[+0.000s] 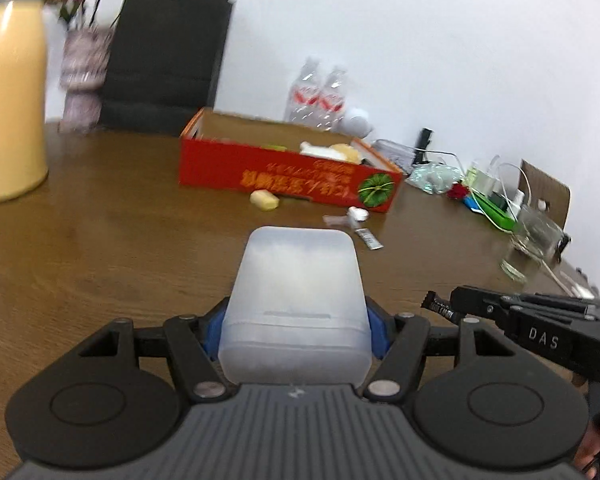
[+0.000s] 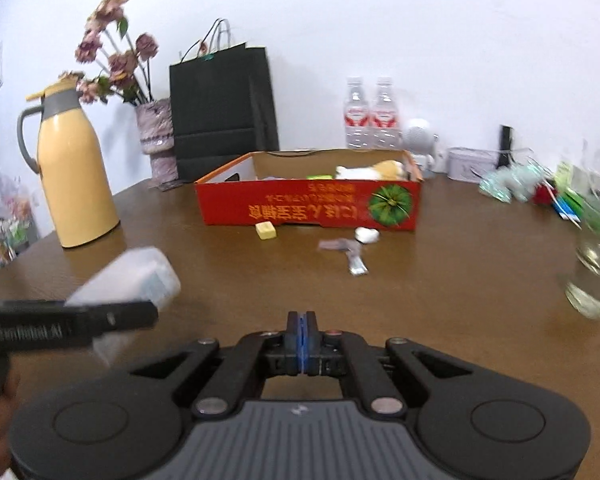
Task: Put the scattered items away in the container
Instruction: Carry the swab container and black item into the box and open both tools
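My left gripper point(image 1: 296, 332) is shut on a translucent white plastic box point(image 1: 296, 304) and holds it above the brown table; the box also shows in the right wrist view point(image 2: 136, 276). The red cardboard box point(image 1: 288, 172) point(image 2: 308, 204) stands ahead with several items inside. In front of it lie a yellow block point(image 1: 264, 200) point(image 2: 266, 230), a small white case point(image 1: 358, 213) point(image 2: 367, 235), a crumpled wrapper point(image 1: 334, 220) point(image 2: 334, 245) and a small sachet point(image 1: 369, 238) point(image 2: 357, 266). My right gripper point(image 2: 301, 320) is shut and empty, well short of them.
A yellow thermos point(image 2: 74, 168), a flower vase point(image 2: 158, 140) and a black paper bag point(image 2: 224, 112) stand at the back left. Two water bottles point(image 2: 372, 116) stand behind the box. A glass point(image 2: 598, 256) and cluttered cables and packets point(image 1: 488, 192) are at the right.
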`<state>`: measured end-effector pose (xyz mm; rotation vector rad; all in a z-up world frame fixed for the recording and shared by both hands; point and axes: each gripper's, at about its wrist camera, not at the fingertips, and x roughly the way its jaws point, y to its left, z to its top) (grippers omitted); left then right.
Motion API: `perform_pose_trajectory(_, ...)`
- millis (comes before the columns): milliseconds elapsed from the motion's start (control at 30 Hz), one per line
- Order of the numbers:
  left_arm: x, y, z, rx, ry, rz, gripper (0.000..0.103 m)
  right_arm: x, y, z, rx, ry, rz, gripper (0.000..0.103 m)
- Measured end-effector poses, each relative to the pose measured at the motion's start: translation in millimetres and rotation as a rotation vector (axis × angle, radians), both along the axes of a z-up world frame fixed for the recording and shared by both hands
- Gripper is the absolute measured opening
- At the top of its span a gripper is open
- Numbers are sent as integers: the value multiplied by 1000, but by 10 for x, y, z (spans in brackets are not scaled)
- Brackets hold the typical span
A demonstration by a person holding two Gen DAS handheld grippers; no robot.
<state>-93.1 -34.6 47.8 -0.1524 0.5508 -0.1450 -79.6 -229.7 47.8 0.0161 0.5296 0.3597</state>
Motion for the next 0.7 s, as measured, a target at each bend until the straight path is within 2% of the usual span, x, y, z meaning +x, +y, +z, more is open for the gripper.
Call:
perform_pose_trajectory(133,153,-33,247,9,-48,-23,66,-51,-163,106,48,-53,-33,0)
perform_pose_trajectory(233,473,36,662,15,-83,-58,66,51,-238,367,51,-147,-46,0)
perform_pose_trajectory(300,836,131,991,-6,-58,-108,66,263,-258,643,46,-210,-36,0)
perform_pose_trajectory(367,1380,259,1265,-33,25,-136,66,580,-260,982,38,-233,-31,0)
perform_pose_trajectory(400,1676,295,1366,-17,55,-131,66,781,-241,1159,28,-226,-23,0)
perform_pose_trajectory(467,2201,320,1454,42,101,-99,66,1209,-183,1459,32,-184,-3,0)
perform_pose_trajectory(567,2965,393,1322,44,216,-81,66,1952,-46,1765,47,-72,10,0)
perform_pose_trajectory(633,3378,430,1121,44,302,-35,66,2468,57,1789,69,43,16,0)
perform_pose_trajectory(700,3697,406,932,85,363,-5,66,2936,163,1677,72,174,28,0)
